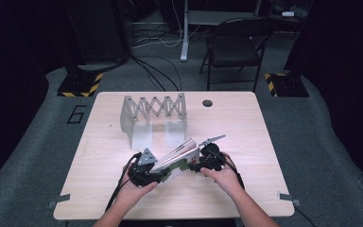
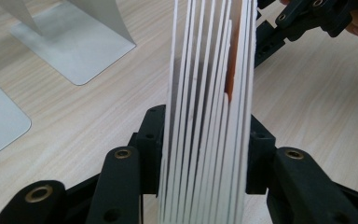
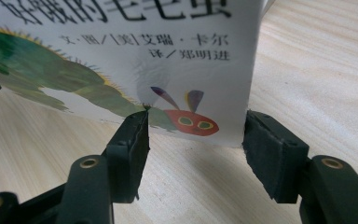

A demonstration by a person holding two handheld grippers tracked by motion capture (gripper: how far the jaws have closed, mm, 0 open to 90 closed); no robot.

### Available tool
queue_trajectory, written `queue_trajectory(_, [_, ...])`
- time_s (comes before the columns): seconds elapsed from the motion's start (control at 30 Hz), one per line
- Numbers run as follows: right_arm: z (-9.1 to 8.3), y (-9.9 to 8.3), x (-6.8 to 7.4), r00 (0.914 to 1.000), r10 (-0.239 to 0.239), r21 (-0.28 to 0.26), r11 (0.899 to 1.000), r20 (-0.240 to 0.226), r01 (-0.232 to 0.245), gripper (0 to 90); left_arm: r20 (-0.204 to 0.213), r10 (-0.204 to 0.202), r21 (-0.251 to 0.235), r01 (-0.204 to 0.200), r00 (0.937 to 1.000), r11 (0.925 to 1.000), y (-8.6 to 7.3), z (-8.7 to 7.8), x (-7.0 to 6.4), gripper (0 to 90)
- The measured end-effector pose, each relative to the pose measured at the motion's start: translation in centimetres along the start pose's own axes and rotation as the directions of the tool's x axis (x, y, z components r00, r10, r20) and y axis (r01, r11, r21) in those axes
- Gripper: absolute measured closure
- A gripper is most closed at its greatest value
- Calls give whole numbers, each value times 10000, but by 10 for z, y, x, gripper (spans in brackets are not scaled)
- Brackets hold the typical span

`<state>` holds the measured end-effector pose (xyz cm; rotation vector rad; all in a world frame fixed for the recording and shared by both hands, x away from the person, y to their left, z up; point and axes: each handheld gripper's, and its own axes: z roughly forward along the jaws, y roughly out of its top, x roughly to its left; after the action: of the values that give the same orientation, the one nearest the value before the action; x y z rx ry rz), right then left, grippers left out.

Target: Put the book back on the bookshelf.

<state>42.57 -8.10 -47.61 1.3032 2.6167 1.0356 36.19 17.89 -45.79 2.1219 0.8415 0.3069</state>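
Left tongs (image 2: pixel 205 186) are clamped across the page edges of a board book (image 2: pixel 209 93), jaws pressing both covers. Right tongs (image 3: pixel 193 154) stand wide, one jaw beside the cover's corner, the other in front of the cover, gripping nothing. The book (image 1: pixel 177 158) is held tilted, low over the counter (image 1: pixel 246 127), near its front edge. A metal book rack (image 1: pixel 153 116) stands well behind. Judged step: steadying the book for transfer. Next move calls for the right tongs to close, then carrying toward the rack

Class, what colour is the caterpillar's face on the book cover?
Red, with yellow-green eyes, on the book; clearest in the right gripper view.
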Motion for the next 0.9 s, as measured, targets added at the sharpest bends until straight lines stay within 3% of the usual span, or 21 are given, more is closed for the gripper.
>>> queue_trajectory(0.4, [0, 0, 1, 10000, -10, -11, 10000, 57, 10, 410, 92, 300, 93, -301, 9995, 9995, 1, 0, -3, 655])
queue_trajectory(0.9, [0, 2, 2, 9999, -78, 5, 10000, 111, 78, 409, 94, 375, 776, -381, 9993, 9963, 10, 2, -3, 655])
